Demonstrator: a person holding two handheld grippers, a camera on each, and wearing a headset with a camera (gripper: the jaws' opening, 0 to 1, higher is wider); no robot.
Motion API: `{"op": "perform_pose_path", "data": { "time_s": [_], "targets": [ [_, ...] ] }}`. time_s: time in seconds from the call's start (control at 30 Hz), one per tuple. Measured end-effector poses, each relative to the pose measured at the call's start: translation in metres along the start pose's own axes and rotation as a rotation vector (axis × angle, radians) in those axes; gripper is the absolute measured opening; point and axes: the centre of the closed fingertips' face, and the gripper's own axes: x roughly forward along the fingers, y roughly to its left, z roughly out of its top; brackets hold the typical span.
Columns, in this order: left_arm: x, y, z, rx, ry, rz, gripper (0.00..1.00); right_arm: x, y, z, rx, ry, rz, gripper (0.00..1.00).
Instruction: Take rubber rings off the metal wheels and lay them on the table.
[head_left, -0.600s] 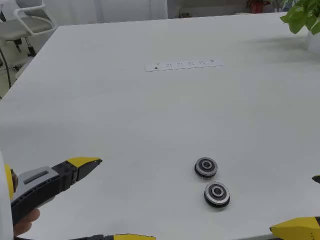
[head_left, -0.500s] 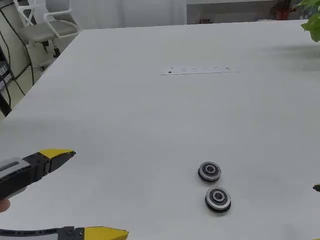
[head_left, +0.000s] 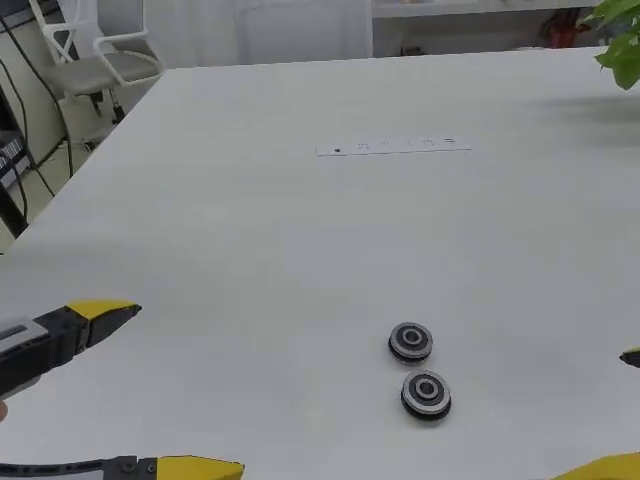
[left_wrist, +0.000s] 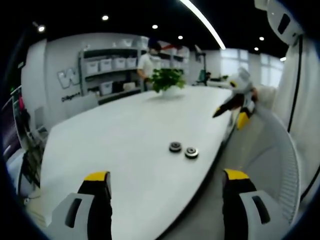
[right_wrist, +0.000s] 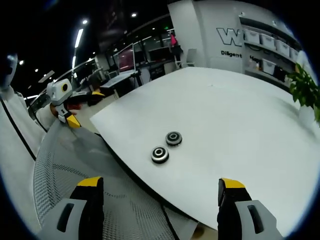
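Two small metal wheels with black rubber rings lie flat, side by side, near the front edge of the white table (head_left: 300, 230): one wheel (head_left: 410, 341) a little farther back, the other wheel (head_left: 426, 393) closer to me. My left gripper (head_left: 150, 390) hovers open at the lower left, well clear of them. At the lower right edge, the yellow jaw tips of my right gripper (head_left: 625, 410) stand open. The left gripper view has its open gripper (left_wrist: 166, 176) facing both wheels (left_wrist: 175, 146) (left_wrist: 191, 152). The right gripper (right_wrist: 160, 183) faces the same wheels (right_wrist: 173, 138) (right_wrist: 159, 154) from off the table's edge.
A flat socket strip (head_left: 392, 147) is set into the table's middle. A potted plant (head_left: 620, 40) stands at the far right corner. White chairs (head_left: 100, 60) stand beyond the far left corner. A person (left_wrist: 150, 60) stands by shelves behind the plant (left_wrist: 167, 80).
My left gripper has drawn back to the left, away from the wheels. The head camera has shifted a little. Both wheels lie where they were.
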Motion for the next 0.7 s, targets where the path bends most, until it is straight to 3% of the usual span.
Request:
{"op": "perform_pose_path", "data": {
  "time_s": [0.17,0.4,0.53,0.7],
  "targets": [
    [-0.001,-0.006,0.0,0.006,0.009,-0.015,0.93,-0.006,0.0,0.005,0.002,-0.032,-0.016,0.94],
    [-0.007,-0.003,0.001,0.01,0.008,0.001,0.92,-0.01,0.0,0.009,-0.012,-0.051,-0.032,0.93],
    [-0.007,-0.004,0.002,0.042,0.009,0.012,0.85,-0.011,0.003,0.011,-0.005,-0.065,-0.018,0.86],
    [-0.006,-0.007,0.003,0.04,0.012,0.001,0.86,-0.012,0.006,0.013,-0.008,-0.076,-0.015,0.86]
  ]
}}
